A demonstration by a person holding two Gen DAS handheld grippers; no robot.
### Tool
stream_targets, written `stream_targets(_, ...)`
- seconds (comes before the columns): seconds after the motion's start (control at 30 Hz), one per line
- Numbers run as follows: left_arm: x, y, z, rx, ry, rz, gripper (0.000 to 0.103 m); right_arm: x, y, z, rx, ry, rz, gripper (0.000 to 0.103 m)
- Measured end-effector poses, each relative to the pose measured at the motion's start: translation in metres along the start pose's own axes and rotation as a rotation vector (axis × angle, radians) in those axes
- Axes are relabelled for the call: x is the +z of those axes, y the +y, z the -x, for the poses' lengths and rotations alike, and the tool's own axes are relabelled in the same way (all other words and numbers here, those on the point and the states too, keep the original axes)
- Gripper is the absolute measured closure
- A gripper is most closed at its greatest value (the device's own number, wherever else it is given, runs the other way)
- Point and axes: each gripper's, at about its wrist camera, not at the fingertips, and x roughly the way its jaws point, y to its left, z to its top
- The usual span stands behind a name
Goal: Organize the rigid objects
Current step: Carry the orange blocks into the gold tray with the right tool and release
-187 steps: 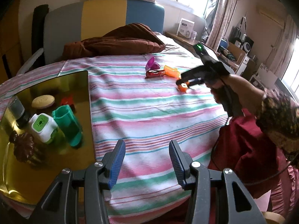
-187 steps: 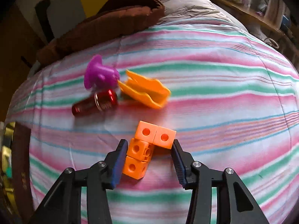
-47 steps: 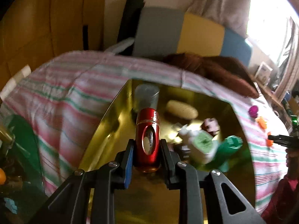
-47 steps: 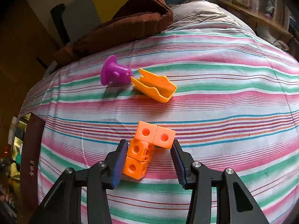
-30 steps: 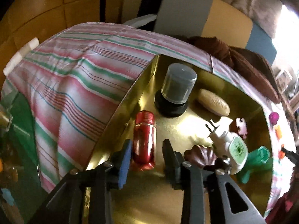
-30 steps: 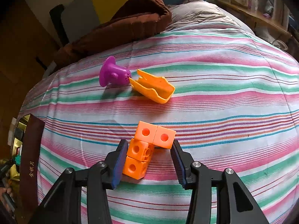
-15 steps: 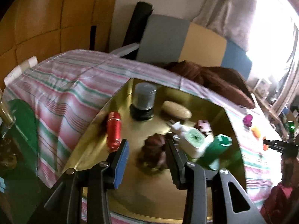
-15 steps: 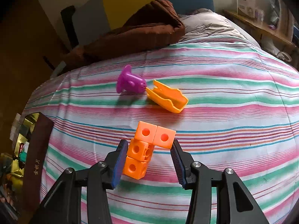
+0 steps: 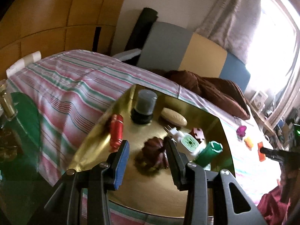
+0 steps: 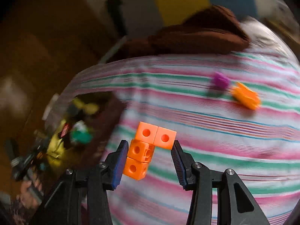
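My left gripper (image 9: 148, 155) is open with nothing in it, hovering over the gold tray (image 9: 187, 196). The red bottle (image 9: 116, 132) lies in the tray by its left rim, apart from the fingers. My right gripper (image 10: 150, 155) is shut on the orange cube cluster (image 10: 148, 150), held above the striped bedcover (image 10: 225, 131). From the left wrist view, that cluster (image 9: 261, 153) shows at the far right. A purple toy (image 10: 221, 80) and an orange clip (image 10: 246, 95) lie on the cover. The tray (image 10: 112, 112) is blurred at the left.
In the tray are a grey-capped jar (image 9: 145, 104), a beige oval (image 9: 174, 119), a brown shell-shaped piece (image 9: 155, 154), a white and green plug (image 9: 187, 142), a puzzle piece (image 9: 197, 132) and a green item (image 9: 210, 152). A brown blanket (image 9: 211, 91) lies behind.
The left gripper let go of the red bottle in the tray, then rose and drew back. The right gripper swung left with the orange cubes, bringing the tray into its view.
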Motion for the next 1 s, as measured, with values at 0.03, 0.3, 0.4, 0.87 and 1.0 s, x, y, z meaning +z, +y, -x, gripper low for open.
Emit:
stream_targets(0.03, 0.002, 0.003, 0.002, 0.01, -0.004, 0.008, 0.062, -0.001, 0.016, -0.002, 0.016, 0.003, 0.032, 0.055)
stream_targets(0.3, 0.004, 0.008, 0.009, 0.034, 0.006, 0.002, 0.062, -0.022, 0.149, -0.05, 0.136, 0.075, 0.267, 0.055)
stream_targets(0.4, 0.008, 0.011, 0.015, 0.042, -0.007, 0.011, 0.062, -0.032, 0.185, -0.069, 0.145, 0.108, 0.323, 0.055)
stream_targets(0.87, 0.025, 0.047, 0.042, 0.104, -0.084, 0.129, 0.062, -0.054, 0.273, -0.159, 0.177, 0.239, 0.388, 0.055)
stream_targets(1.0, 0.026, 0.048, 0.043, 0.097, -0.086, 0.133, 0.062, -0.056, 0.288, -0.172, 0.189, 0.253, 0.386, 0.055)
